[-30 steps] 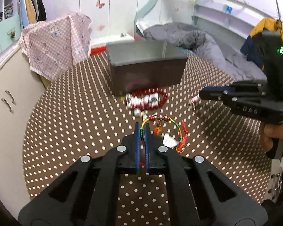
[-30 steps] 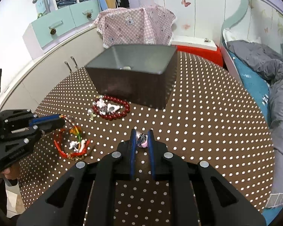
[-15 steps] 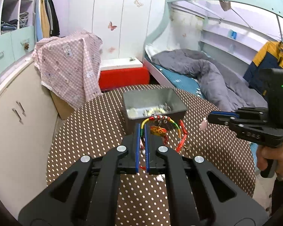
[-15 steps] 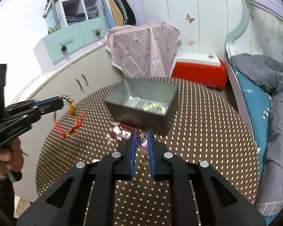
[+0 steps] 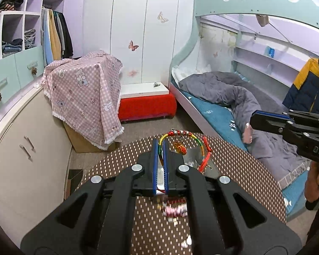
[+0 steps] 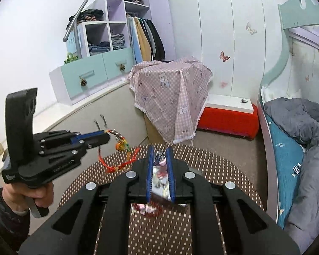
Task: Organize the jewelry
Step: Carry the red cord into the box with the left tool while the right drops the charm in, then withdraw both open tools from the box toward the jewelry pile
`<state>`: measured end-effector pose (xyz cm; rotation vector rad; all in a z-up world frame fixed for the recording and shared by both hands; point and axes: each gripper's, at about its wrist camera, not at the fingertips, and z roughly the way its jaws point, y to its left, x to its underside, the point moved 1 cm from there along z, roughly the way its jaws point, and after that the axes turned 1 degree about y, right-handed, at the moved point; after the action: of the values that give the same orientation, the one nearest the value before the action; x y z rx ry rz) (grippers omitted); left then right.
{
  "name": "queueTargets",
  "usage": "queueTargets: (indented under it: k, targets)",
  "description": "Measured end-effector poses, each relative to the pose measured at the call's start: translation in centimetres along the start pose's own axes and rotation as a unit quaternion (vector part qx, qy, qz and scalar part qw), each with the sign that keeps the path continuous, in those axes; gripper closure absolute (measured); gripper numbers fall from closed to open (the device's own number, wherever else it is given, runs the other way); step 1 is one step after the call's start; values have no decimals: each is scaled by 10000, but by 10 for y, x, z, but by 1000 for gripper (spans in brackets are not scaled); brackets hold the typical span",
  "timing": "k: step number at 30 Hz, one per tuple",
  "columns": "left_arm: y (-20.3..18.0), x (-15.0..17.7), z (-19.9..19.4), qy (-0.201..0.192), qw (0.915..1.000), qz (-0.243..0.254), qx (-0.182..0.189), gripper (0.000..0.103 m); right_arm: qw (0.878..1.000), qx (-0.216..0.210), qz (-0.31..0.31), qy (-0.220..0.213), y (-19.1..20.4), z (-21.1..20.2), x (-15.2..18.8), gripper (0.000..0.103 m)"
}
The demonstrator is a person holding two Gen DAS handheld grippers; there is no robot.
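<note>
Left wrist view: left claw [image 5: 159, 148] pinches rainbow cord bracelet [image 5: 180, 140]; right claw [image 6: 159, 155] grips small pink charm [image 6: 161, 161], above dotted counter [image 6: 212, 159].

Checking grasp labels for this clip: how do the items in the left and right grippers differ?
The left gripper pinches a large multicolour cord bracelet that loops out beside it. The right gripper pinches a small pink charm that sits between its fingers. Both items hang clear above the dotted table.

1. Two grippers: left gripper [image 5: 160, 148], right gripper [image 6: 159, 156].
2. One braided bracelet [image 5: 181, 140], above the worktop [image 5: 234, 159].
3. One pink charm [image 6: 162, 162], above the worktop.
4. One red bead bracelet [image 6: 148, 209], on the worktop.
</note>
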<state>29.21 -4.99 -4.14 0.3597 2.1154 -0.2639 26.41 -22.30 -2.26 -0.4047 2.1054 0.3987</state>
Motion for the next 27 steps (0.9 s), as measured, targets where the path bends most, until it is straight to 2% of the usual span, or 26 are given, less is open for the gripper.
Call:
queueTargets:
  k: [6, 13, 14, 15, 16, 17, 18, 19, 27]
  targets:
    - [1, -16, 33, 245, 9996, -119, 38, 99, 9999, 1, 66, 160, -14, 25, -12, 92]
    - [-2, -15, 67, 576, 9982, -137, -36, 97, 9982, 72, 432, 421, -36, 57, -10, 91]
    - [-3, -14, 69, 627, 9979, -129, -71, 87, 9976, 92, 522, 446, -41, 60, -8, 87]
    - [-2, -14, 70, 630, 9979, -124, -97, 45, 9971, 138, 610, 437, -44, 61, -7, 81]
    - [-3, -13, 67, 565, 9982, -139, -146, 20, 9966, 174, 697, 392, -48, 60, -5, 63]
    - [0, -13, 60, 303, 9991, -171, -226, 6, 9964, 202, 747, 346, -50, 57, -5, 38]
    - [1, -14, 55, 170, 9993, -159, -279, 6, 9957, 298, 850, 223, -55, 52, -3, 26]
    - [2, -14, 52, 174, 9993, -138, -317, 6, 9952, 380, 889, 142, -57, 48, -2, 9]
    - [13, -9, 18, -164, 9970, -369, -654, 6, 9907, 685, 1173, -60, -65, 24, 4, 7]
